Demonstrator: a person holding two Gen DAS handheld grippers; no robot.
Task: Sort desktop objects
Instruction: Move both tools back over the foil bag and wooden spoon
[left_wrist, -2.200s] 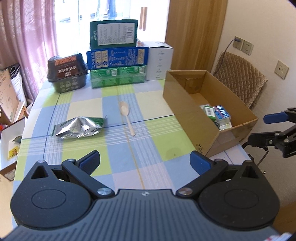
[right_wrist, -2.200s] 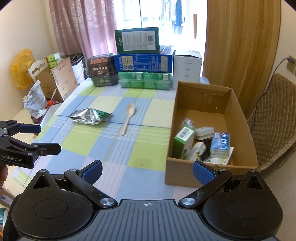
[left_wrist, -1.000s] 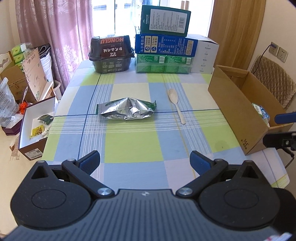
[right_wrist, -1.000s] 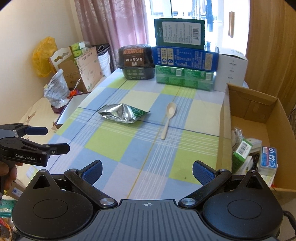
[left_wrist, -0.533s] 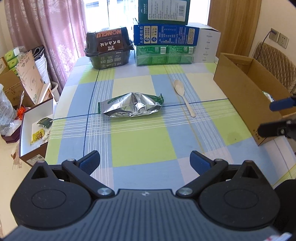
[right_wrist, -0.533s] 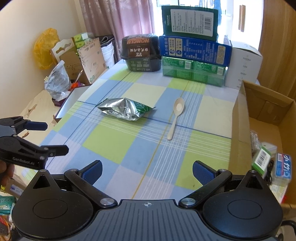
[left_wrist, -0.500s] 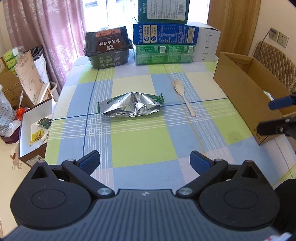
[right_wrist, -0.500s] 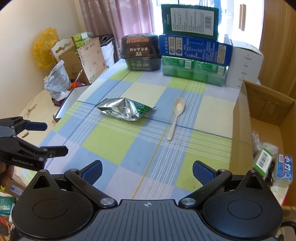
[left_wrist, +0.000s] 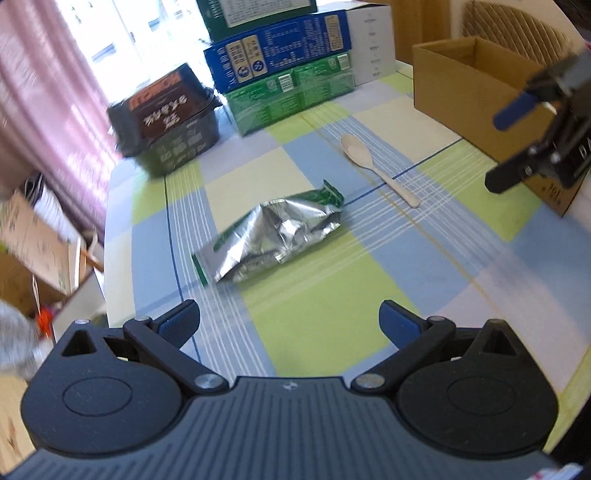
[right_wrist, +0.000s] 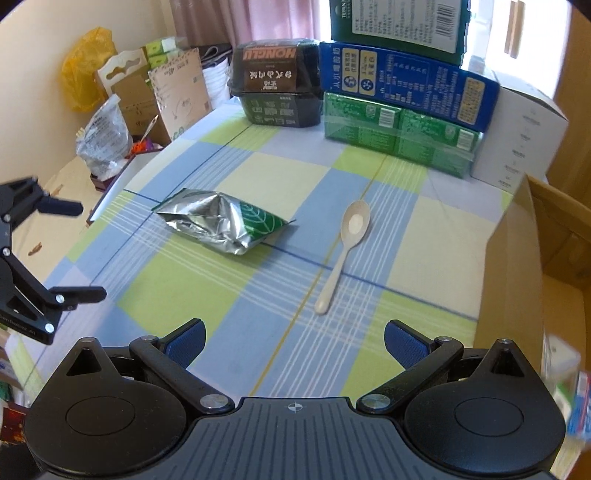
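Crumpled foil packet (left_wrist: 275, 236) is lying near the middle of the checked tablecloth (left_wrist: 317, 317), with a pale spoon (left_wrist: 373, 168) lying just to its right, apart from it. The left gripper (left_wrist: 290, 323) is hovering near the packet with its jaws standing wide apart and gripping nothing; the right gripper (right_wrist: 293, 345) is hovering likewise, spread wide and empty, facing the spoon. A cardboard box (left_wrist: 469, 79) is sitting at the right table edge; stacked cartons (right_wrist: 402, 110) are lining the far edge.
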